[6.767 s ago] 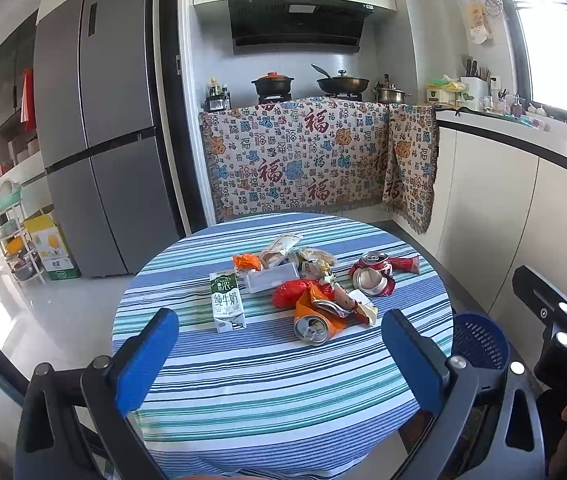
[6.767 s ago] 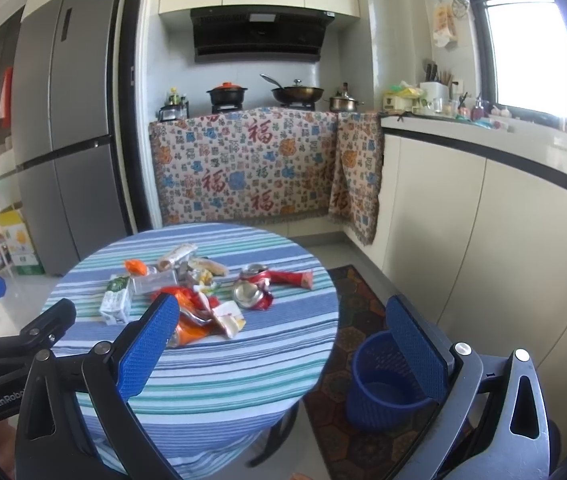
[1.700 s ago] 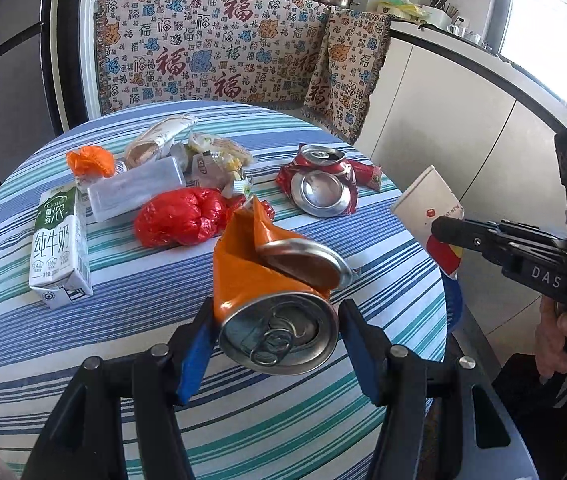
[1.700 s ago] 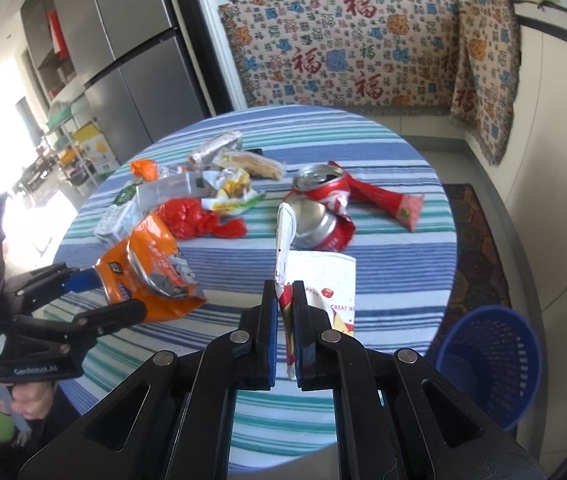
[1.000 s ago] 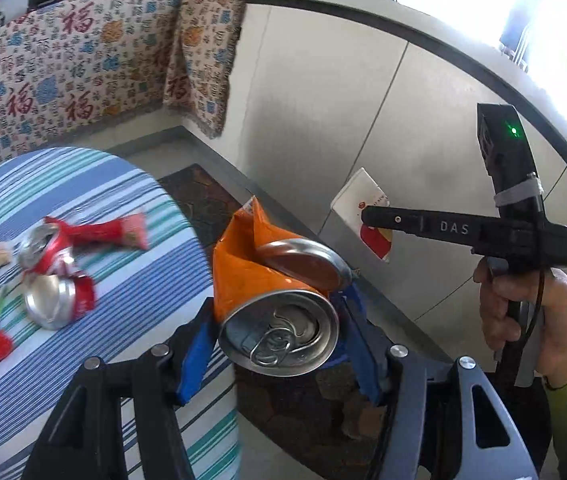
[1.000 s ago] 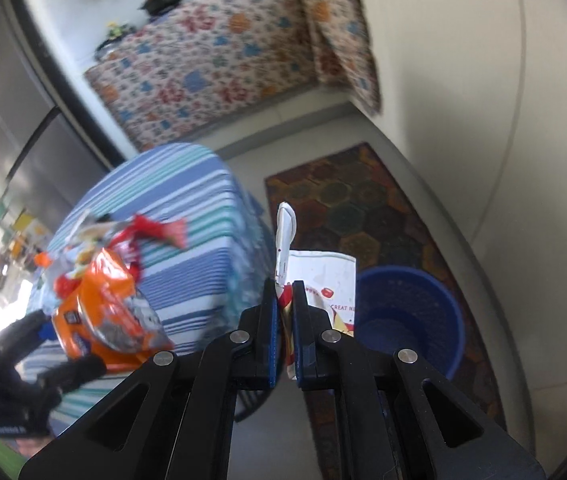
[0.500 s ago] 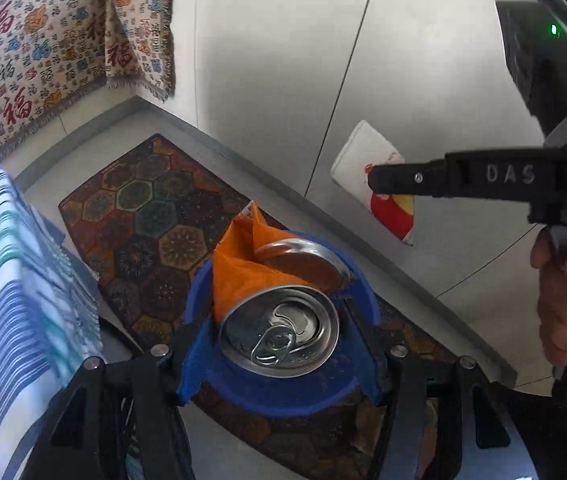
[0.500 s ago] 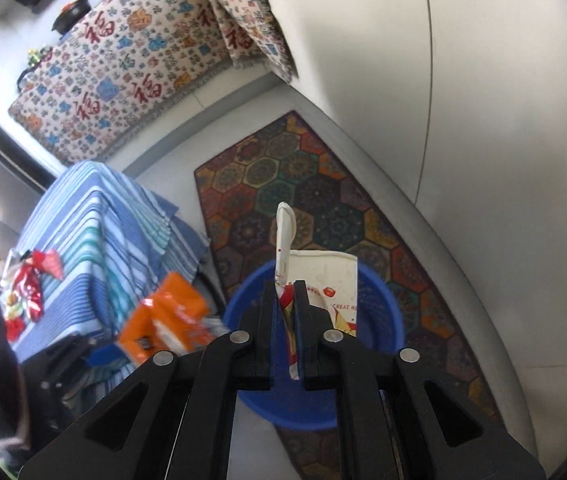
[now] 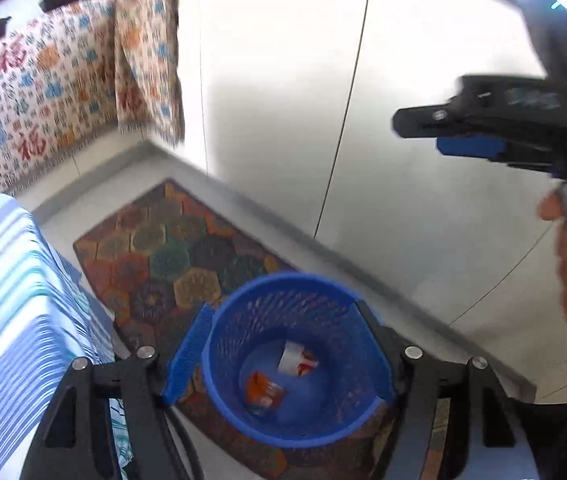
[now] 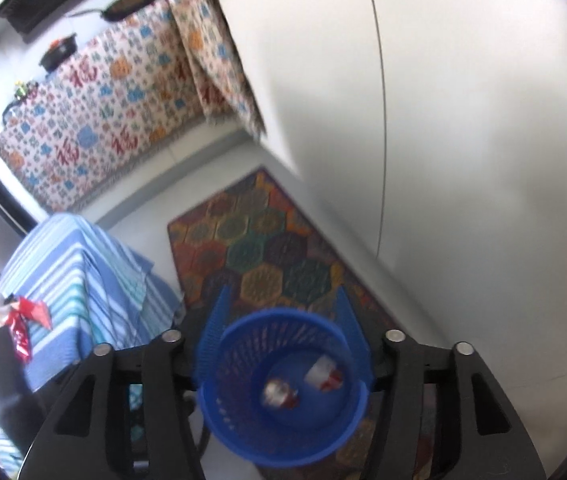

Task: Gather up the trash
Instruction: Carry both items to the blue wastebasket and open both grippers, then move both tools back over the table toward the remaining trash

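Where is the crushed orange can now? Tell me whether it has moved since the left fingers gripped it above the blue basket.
Yes. The crushed orange can has dropped down onto the bottom of the blue mesh basket, beside a white and red paper wrapper.

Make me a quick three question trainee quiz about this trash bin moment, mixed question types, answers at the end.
1. True or false: the left gripper is holding the orange can.
2. How many pieces of trash lie in the blue basket?
3. The basket stands on: A) the striped table B) the patterned rug C) the counter.

Key: 1. False, its jaws are open and empty. 2. Two: the can and the white and red carton. 3. B.
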A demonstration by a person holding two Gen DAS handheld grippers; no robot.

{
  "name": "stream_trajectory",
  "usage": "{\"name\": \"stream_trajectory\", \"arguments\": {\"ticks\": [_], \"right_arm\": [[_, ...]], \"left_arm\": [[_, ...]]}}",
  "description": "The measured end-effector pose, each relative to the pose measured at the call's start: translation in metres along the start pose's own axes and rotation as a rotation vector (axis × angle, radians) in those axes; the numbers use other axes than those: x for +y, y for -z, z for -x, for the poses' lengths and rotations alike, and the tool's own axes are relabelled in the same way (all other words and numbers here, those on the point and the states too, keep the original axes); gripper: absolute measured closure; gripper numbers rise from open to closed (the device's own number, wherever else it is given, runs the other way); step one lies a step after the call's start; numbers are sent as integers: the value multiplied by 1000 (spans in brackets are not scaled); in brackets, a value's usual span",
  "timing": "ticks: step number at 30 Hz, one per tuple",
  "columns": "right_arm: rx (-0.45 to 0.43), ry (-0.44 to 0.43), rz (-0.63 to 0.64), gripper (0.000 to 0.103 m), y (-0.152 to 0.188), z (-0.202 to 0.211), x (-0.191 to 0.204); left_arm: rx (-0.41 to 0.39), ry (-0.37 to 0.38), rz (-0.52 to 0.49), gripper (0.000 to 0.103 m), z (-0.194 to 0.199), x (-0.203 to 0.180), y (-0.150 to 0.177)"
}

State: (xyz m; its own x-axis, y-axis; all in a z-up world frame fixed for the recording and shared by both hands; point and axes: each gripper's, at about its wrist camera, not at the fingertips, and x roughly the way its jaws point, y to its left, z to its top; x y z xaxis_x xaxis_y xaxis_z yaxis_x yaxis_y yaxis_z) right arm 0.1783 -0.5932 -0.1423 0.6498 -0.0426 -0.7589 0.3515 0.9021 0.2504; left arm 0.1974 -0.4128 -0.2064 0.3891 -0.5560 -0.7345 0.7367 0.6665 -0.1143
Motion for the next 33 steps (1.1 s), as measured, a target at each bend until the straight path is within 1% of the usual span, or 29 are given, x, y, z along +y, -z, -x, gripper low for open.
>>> {"name": "stream_trajectory", "arguments": {"ticks": [1,2,4,5,6,7,8,9,12,14,16,19,23,25,28,30,33], "right_arm": [[-27,13,10,35,-1,6,3],[-61,25,20,29,-3,13,7],[-120,41,37,23,-4,26,14],[-143,44,44,22,-4,31,18],[-166,44,53,21,-4,36,23],[-188,44,62,20,-3,40,28],[-204,43,72,18,-2,43,34],[-219,36,86,17,0,47,42],[-253,9,129,15,6,56,66],[-274,-4,172,12,13,59,86],[-282,-25,215,12,19,60,107],[-254,-90,302,12,35,58,143],[-179,-234,435,12,69,53,197],[-123,-309,499,12,90,47,223],[-27,-399,561,12,119,38,251],[30,-431,595,12,134,28,266],[66,-419,635,12,145,14,277]], "left_arm": [[-21,20,12,31,12,2,2],[-23,46,25,31,23,4,3],[-3,79,51,31,43,9,7],[5,69,60,31,56,11,12],[6,53,66,28,67,12,14],[2,39,72,24,79,14,18],[-11,34,79,16,90,16,23],[-25,25,96,14,102,20,29],[-42,11,138,14,133,34,47],[-46,-27,163,14,152,48,61],[-53,-56,199,14,173,63,77],[-56,-145,265,14,205,96,104],[-41,-291,346,14,244,139,141],[-36,-361,385,14,262,160,160],[-27,-450,435,14,284,185,185],[-20,-492,451,14,294,200,198],[-4,-540,469,14,299,214,211]]}}
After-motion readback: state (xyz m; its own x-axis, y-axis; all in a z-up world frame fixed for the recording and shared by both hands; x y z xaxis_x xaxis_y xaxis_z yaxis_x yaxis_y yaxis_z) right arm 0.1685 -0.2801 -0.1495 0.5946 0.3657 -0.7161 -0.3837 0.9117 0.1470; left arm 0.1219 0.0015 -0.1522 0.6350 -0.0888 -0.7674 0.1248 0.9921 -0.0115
